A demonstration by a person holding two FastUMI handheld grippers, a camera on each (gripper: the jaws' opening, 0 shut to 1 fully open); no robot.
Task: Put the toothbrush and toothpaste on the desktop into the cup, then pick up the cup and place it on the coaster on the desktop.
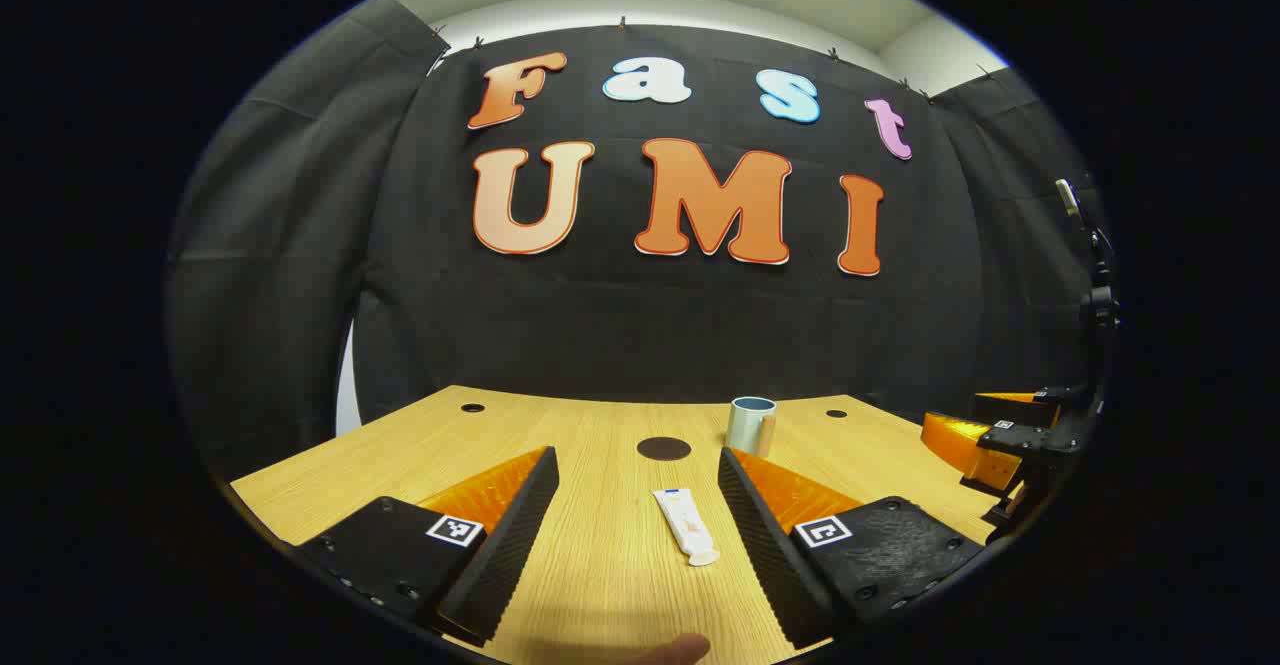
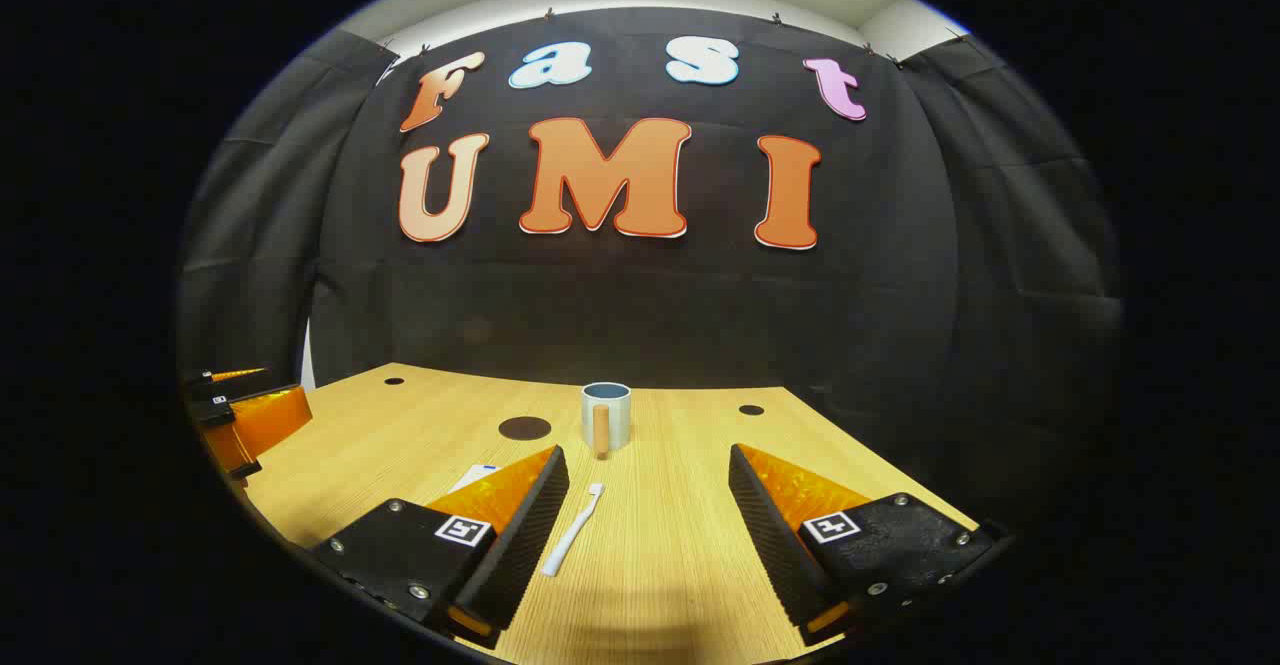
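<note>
1 cup point(image 2: 606, 415), 1 toothbrush point(image 2: 573, 541), 1 toothpaste point(image 1: 686, 525), 1 coaster point(image 1: 664, 448).

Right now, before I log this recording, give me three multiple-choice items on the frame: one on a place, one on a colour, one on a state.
1. Where does the toothpaste tube lie?
A. inside the cup
B. flat on the desktop between the left gripper's fingers
C. on the coaster

2. What colour is the coaster?
A. dark brown
B. white
C. bright green

3. How does the right gripper stand?
A. shut on the toothbrush
B. shut on the cup
C. open, holding nothing

Answers:
1 B: the left gripper view shows the tube on the wooden desktop between the spread fingers of the left gripper.
2 A: it is a dark brown disc beside the cup.
3 C: its fingers stand wide apart, and the toothbrush lies on the wood, untouched.
</note>
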